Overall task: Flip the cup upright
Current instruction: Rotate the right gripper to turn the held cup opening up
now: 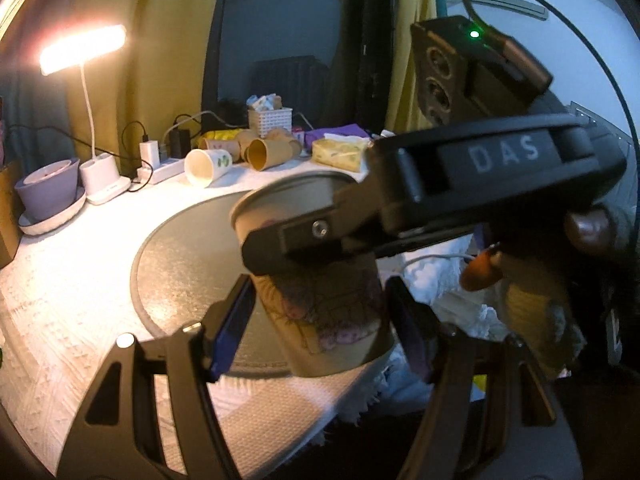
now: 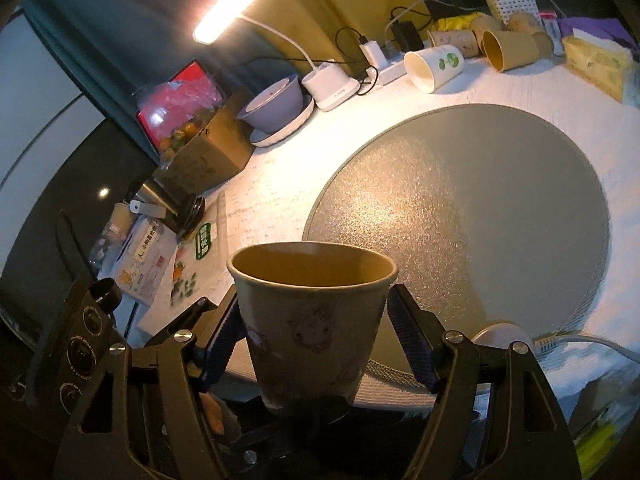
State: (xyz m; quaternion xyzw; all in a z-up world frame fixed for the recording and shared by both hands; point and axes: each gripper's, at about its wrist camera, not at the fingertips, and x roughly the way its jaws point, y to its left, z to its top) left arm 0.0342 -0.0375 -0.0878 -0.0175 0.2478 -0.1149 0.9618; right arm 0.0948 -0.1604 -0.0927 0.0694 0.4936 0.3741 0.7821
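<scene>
Brown paper cup [image 2: 312, 312] stands near upright, mouth up, between right gripper [image 2: 316, 344].

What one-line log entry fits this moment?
cup mouth up | right tool gripping cup | left tool flanking cup, grip unclear
</scene>
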